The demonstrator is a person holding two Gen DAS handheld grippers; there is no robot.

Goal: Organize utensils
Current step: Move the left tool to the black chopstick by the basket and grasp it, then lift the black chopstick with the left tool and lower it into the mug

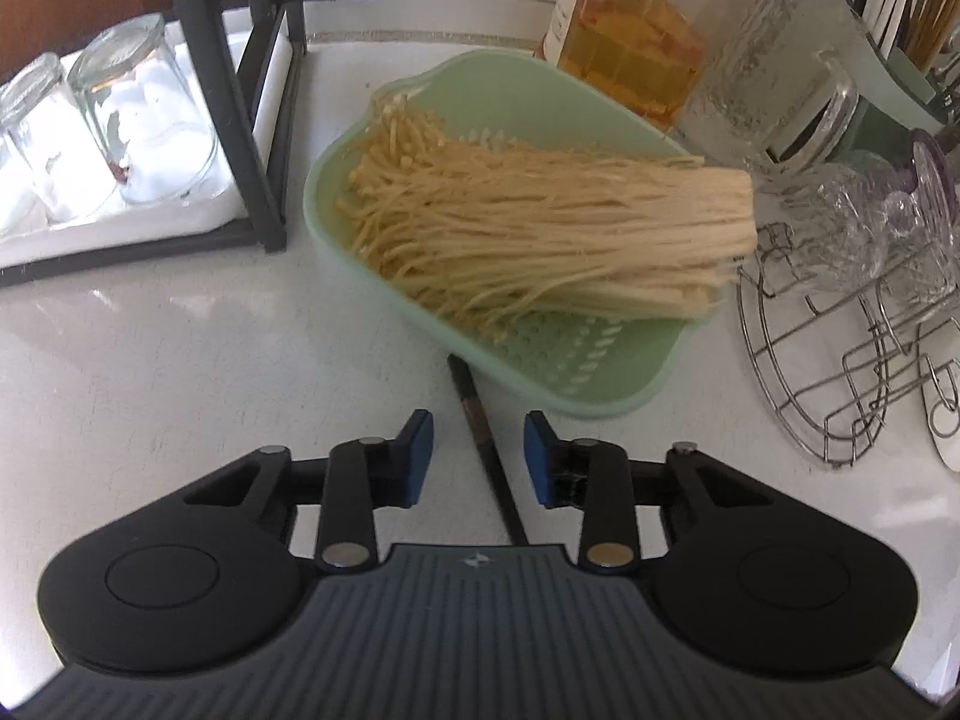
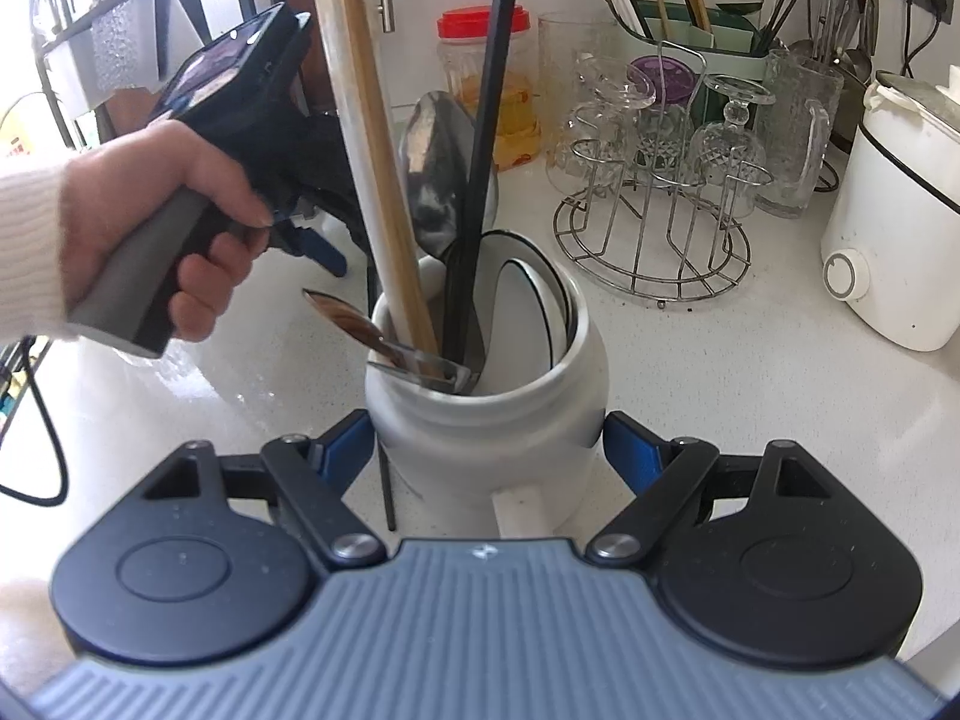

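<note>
The left hand-held gripper (image 1: 478, 459) is hanging spread around a dark chopstick (image 1: 486, 450) lying on the bench (image 1: 180, 360), while the right hand-held gripper (image 2: 489, 450) is pinching the white utensil jar (image 2: 486, 420).

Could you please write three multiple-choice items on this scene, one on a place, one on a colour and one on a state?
1. Where does the dark chopstick lie?
A. in the jar
B. on the counter between the left claw's pads
C. on the wire rack

2. What colour is the basket of mushrooms?
A. red
B. black
C. pale green

3. What is the right claw doing?
A. gripping the white jar
B. hanging free
C. holding a spoon

Answers:
1 B: it lies flat on the counter, with a gap to each pad.
2 C: its rim is green.
3 A: both pads press on the jar's sides.
</note>
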